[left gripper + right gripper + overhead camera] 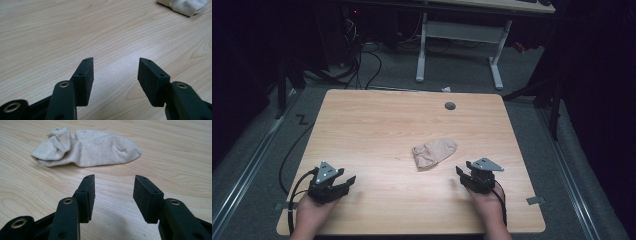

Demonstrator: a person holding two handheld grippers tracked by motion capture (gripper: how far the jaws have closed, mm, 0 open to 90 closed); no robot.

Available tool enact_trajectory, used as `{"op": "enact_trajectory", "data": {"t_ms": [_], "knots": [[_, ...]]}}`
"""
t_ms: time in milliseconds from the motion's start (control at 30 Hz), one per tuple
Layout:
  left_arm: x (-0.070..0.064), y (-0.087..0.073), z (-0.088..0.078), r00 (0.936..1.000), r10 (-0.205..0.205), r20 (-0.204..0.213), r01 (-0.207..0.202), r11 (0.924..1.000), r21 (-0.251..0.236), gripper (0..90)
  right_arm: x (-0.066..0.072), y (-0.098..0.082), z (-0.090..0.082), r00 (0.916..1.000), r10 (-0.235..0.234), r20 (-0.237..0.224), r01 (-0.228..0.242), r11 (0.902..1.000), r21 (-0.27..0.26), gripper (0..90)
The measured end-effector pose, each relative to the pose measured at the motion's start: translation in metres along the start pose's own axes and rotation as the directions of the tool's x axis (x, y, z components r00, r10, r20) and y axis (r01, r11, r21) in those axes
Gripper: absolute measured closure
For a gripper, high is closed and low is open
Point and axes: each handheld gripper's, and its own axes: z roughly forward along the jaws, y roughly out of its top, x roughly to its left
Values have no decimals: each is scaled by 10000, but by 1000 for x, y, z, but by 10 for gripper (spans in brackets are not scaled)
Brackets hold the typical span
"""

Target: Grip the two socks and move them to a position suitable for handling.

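Observation:
A beige sock (434, 152) lies crumpled on the wooden table (377, 125), a little right of its middle. In the right gripper view the sock (90, 147) rests just beyond the jaws, cuff bunched at the left. My right gripper (466, 175) stands open, low over the table, close to the sock's near right side, nothing between its jaws (113, 181). My left gripper (343, 181) is open too, near the front left of the table, well away from the sock. A corner of the sock (183, 5) shows at the top right of the left gripper view, beyond the left gripper (116, 61).
A round grey grommet (450, 106) sits near the table's far edge. Beyond the table stand a white desk frame (462, 35) and cables on the grey floor. Metal rails run along the floor on both sides.

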Motion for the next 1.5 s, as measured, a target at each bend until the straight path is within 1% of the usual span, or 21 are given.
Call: {"op": "enact_trajectory", "data": {"t_ms": [67,133,233,267,333,400,467,500,533,600,700,867,900,933,967,1100,1167,1233,1400,1467,1500], "knots": [[1,1,0,10000,-27,-25,27,10000,-17,462,-2,-1,0,10000,38,40,-38,10000,36,527],[1,2,2,10000,-78,12,78,9999,-76,452,-6,-2,-2,9997,236,71,-236,9997,23,525],[1,3,2,10000,-52,74,52,10000,-21,439,-8,-2,-3,9995,266,150,-266,9996,0,510],[1,3,2,10000,-42,90,42,10000,-43,432,-9,-1,-3,9993,329,161,-330,9994,42,509],[0,3,2,9999,-30,138,32,9999,-113,421,-10,-1,-4,9993,313,212,-314,9995,47,505],[0,3,1,9998,-1,182,4,9999,-139,410,-10,-1,-4,9992,393,125,-394,9992,72,505],[1,2,1,9998,6,176,-3,9999,-143,405,-10,-1,-4,9994,332,93,-333,9994,119,506],[1,2,0,9998,-42,203,46,9999,-151,398,-8,-1,-3,9994,331,108,-334,9992,235,506],[1,2,0,9997,-56,220,60,9998,-185,396,-8,0,-3,9994,346,23,-347,9991,231,509],[2,2,0,9997,-75,251,79,9998,-164,392,-8,0,-3,9994,339,-4,-339,9991,237,521],[2,1,0,9996,-95,263,99,9998,-157,382,-4,2,-5,9997,212,-102,-210,9996,171,557],[1,2,0,9994,-27,333,31,9999,-110,379,1,5,-5,9994,194,-288,-190,9997,128,558],[0,3,1,9994,8,349,-5,10000,-89,381,2,6,-5,9995,151,-267,-148,9998,116,558],[0,3,1,9994,19,352,-18,10000,-39,392,5,8,-4,9999,31,-123,-31,10000,36,557],[-1,3,2,9993,-22,378,23,10000,-16,392,5,8,-4,9999,31,-123,-31,10000,36,557],[-1,4,4,9995,48,326,-50,10000,62,391,11,17,-2,9998,-20,-186,18,9999,-134,556],[-1,4,4,9995,55,304,-57,10000,44,393,14,21,-1,9995,-88,-301,83,9998,-166,551],[0,3,4,9997,32,261,-31,10000,-18,394,18,25,0,9991,-258,-331,251,9995,-192,548],[0,4,3,9996,41,276,-39,10000,-53,392,24,38,0,9981,-430,-449,412,9983,-408,554],[1,3,3,9994,57,354,-55,10000,-61,415,29,46,3,9971,-575,-501,551,9973,-486,558],[1,3,3,9994,57,354,-55,10000,-61,414,29,46,3,9971,-575,-501,551,9973,-486,558]]}}
